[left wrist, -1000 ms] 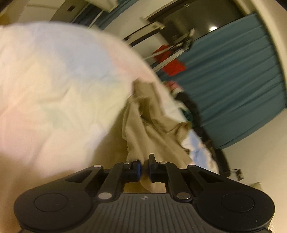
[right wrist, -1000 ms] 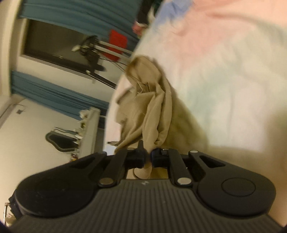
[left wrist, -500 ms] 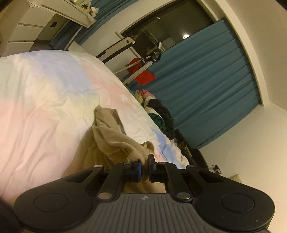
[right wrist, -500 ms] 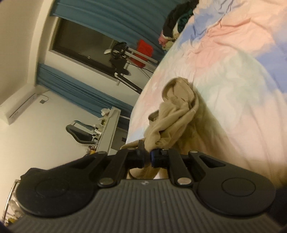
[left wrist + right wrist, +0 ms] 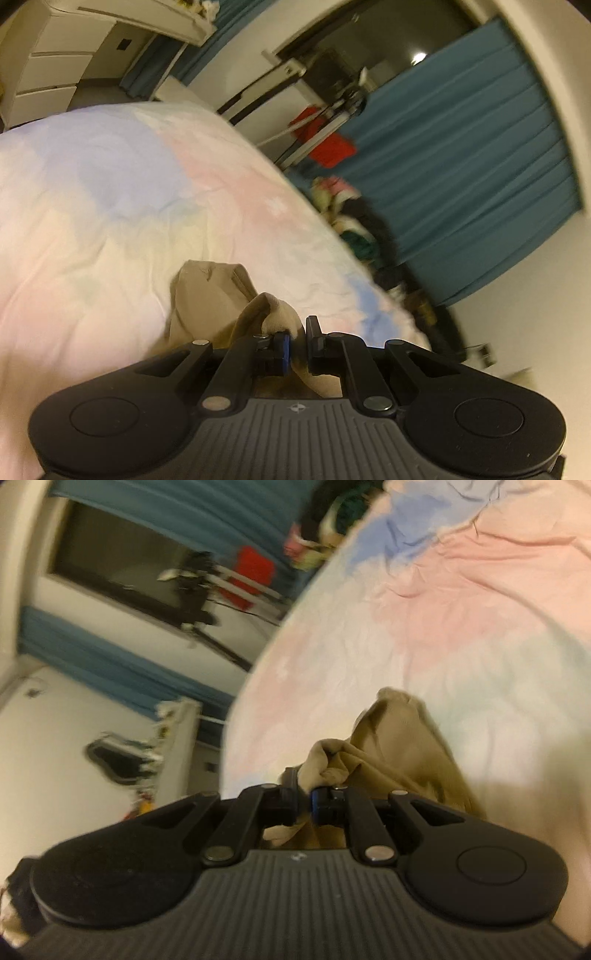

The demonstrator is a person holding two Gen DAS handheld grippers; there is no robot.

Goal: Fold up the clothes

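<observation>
L gripper (image 5: pixel 298 341) is clamping a bunched edge of the tan garment (image 5: pixel 207 295), jaws nearly together w/ cloth pinched between the pads. R gripper (image 5: pixel 304 803) is doing the same on another bunched bit of that garment (image 5: pixel 399 746), jaws all but closed on the fabric. Both are pointing down at a slant toward the bed.

From each grip the garment is hanging and trailing away over the bedspread (image 5: pixel 110 221); in L view it is rising to a folded hump just past the fingers, in R view it is draping to the right and casting a shadow on the cover. Can't tell how much of it is lying on the bed vs. hanging free.

The bedspread is showing pastel patches: pink, blue, pale yellow, wrinkled. Beyond it, at the far edge of the bed, a pile of mixed clothes (image 5: pixel 347 218) is sitting, dark and pink items, blurred.

Further back: a red item (image 5: pixel 330 147) hanging on a white rack, teal curtains (image 5: pixel 461 166) covering a dark window, white drawers (image 5: pixel 48 66) at L view's top left. Both views are smearing w/ motion blur.
</observation>
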